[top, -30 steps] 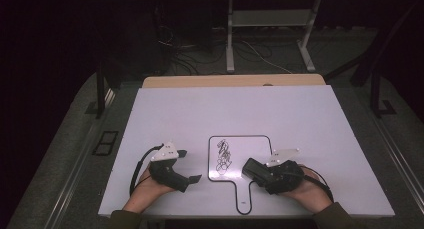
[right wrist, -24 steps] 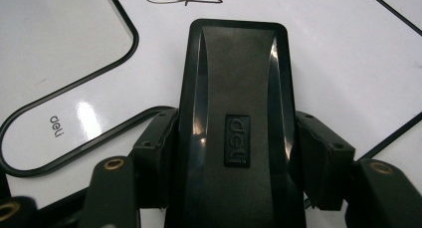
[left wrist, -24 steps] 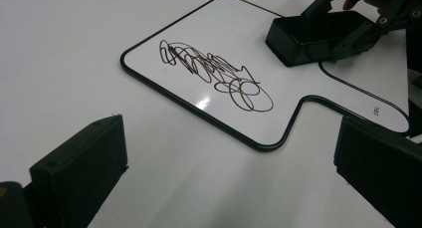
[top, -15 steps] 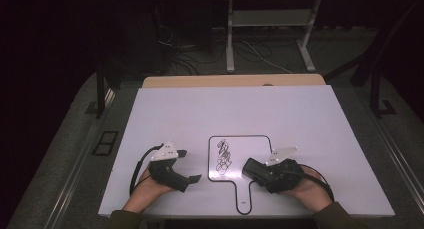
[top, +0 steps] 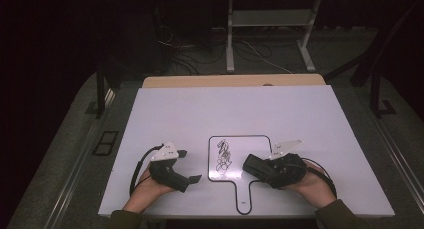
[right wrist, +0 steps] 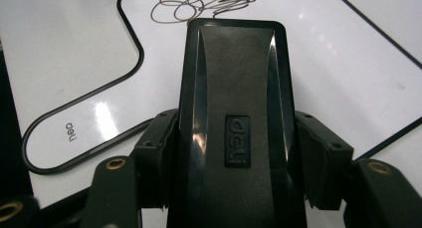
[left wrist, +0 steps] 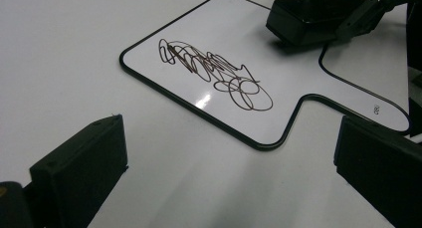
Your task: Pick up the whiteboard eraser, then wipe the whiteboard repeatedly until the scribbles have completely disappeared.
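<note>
Right gripper (right wrist: 234,153) clamped on a black eraser (right wrist: 231,113), its front end over the whiteboard (top: 250,154) just short of the scribble (top: 223,156). Left gripper (top: 187,165) rests on the tabletop (top: 225,109) beside the whiteboard, jaws apart, nothing between.

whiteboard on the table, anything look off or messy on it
Nothing looks damaged or spilled. The small whiteboard lies flat and square on the table; the one mess is a dark scribble across its writing area. The right gripper holds a black eraser on the board just beside the scribble. The left gripper rests open, off the board.
</note>
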### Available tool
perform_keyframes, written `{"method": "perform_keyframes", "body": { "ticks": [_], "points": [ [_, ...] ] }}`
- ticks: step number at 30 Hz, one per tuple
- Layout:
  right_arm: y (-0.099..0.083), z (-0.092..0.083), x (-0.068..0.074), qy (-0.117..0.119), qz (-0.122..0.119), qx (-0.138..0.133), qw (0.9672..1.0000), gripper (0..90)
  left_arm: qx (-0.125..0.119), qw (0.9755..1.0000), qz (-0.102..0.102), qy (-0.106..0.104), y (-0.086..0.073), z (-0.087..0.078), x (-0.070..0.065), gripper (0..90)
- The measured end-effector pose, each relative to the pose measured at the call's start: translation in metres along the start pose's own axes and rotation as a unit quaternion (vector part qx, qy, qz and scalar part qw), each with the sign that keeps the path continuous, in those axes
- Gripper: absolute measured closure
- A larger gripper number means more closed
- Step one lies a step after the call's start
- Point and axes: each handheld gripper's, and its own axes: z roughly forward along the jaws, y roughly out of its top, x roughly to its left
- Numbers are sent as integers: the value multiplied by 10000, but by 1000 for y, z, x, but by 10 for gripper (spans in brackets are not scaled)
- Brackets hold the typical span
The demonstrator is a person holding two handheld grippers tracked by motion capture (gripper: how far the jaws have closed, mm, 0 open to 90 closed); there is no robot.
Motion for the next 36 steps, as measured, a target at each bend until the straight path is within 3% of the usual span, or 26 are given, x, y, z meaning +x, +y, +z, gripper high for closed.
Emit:
{"method": "perform_keyframes", "body": {
  "ticks": [16, 36],
  "points": [
    [20, 0, -17, 236, 16, -108, 9997, 387, -10, 10000, -44, 0, 0, 1, 1, 0],
    [67, 33, -33, 252, -164, 26, 9995, 388, -31, 10000, -6, -14, 0, 2, 2, 0]
  ]
}}
